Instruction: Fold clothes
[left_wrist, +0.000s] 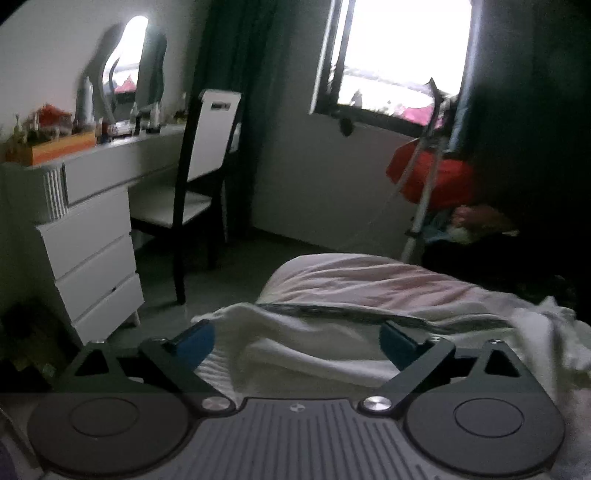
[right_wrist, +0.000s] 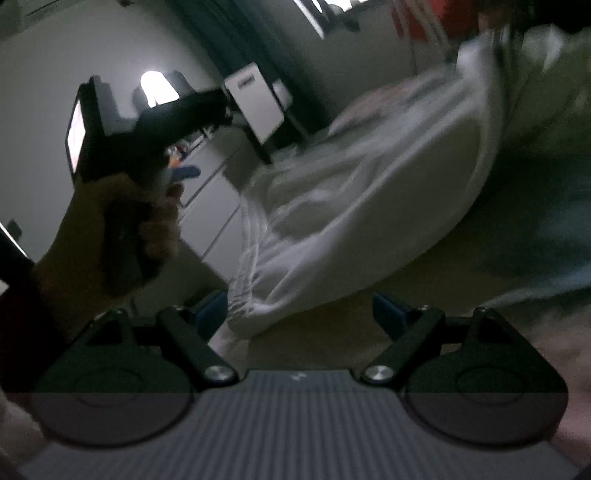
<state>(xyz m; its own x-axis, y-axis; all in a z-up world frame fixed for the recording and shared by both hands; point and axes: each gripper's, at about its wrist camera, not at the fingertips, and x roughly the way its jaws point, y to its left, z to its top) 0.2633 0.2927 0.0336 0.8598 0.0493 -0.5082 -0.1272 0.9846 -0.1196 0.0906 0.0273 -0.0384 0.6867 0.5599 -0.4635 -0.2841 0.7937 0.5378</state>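
Note:
A white garment (left_wrist: 295, 343) lies crumpled on the bed, with a dark striped band along its far edge. My left gripper (left_wrist: 295, 338) is open, its blue pads wide apart just above the cloth and holding nothing. In the right wrist view the same white garment (right_wrist: 332, 221) spreads across the bed, its ribbed hem near my right gripper (right_wrist: 300, 308). That gripper is open and empty, its left pad (right_wrist: 210, 310) beside the hem. The other hand-held gripper (right_wrist: 122, 147) shows at the left, gripped by a hand.
The bed (left_wrist: 369, 280) has a pinkish cover. A white dresser (left_wrist: 88, 258) and a chair (left_wrist: 199, 173) stand to the left. A red pile (left_wrist: 436, 177) and a pole stand under the window (left_wrist: 402, 51). Dark clutter fills the right side.

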